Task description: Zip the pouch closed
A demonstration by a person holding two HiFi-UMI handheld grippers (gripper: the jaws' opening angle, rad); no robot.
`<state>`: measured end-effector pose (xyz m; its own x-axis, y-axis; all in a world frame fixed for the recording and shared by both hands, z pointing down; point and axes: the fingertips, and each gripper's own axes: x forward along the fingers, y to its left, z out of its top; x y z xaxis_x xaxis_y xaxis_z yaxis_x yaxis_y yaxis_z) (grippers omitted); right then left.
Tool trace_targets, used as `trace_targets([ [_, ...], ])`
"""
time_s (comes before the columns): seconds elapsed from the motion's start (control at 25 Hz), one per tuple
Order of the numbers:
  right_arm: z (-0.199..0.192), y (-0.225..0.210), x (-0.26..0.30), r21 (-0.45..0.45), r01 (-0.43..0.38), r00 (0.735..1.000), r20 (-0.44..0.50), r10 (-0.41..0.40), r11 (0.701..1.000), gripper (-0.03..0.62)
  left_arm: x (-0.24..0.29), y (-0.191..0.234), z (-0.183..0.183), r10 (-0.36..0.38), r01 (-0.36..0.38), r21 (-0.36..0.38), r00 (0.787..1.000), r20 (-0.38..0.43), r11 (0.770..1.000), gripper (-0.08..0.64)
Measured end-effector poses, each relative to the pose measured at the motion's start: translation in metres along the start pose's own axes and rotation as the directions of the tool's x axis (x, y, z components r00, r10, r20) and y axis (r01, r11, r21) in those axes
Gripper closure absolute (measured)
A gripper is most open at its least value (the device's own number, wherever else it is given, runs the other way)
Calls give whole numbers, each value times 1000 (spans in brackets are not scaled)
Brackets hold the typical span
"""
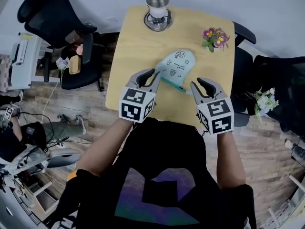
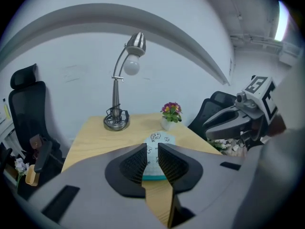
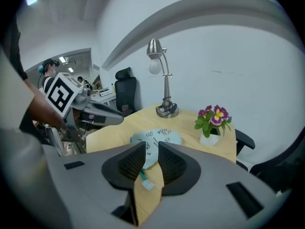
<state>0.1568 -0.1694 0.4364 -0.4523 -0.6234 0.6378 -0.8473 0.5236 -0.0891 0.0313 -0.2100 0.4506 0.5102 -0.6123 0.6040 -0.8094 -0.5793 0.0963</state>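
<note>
Pouch flat on table, teal zip edge facing person. L gripper & R gripper just short of that edge, both w/ jaws apart, gripping nothing.

pale blue cartoon-printed pouch, teal zip, light wood table

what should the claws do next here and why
Probably draw both back from the pouch. The left claw and right claw are open and hold nothing, and the teal zipper looks like one thin shut line, its pull tab at the right claw's end.
</note>
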Motion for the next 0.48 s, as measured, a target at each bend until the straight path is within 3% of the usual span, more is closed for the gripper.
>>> trace_targets([
  [0.32,58,17,-29,13,78,978,192,-79,997,560,-58,-45,61,4,-3,-5,980,200,1000,488],
  [0.48,79,36,-46,24,123,960,251,-125,992,574,-90,-50,74,15,-16,3,967,256,1000,501],
])
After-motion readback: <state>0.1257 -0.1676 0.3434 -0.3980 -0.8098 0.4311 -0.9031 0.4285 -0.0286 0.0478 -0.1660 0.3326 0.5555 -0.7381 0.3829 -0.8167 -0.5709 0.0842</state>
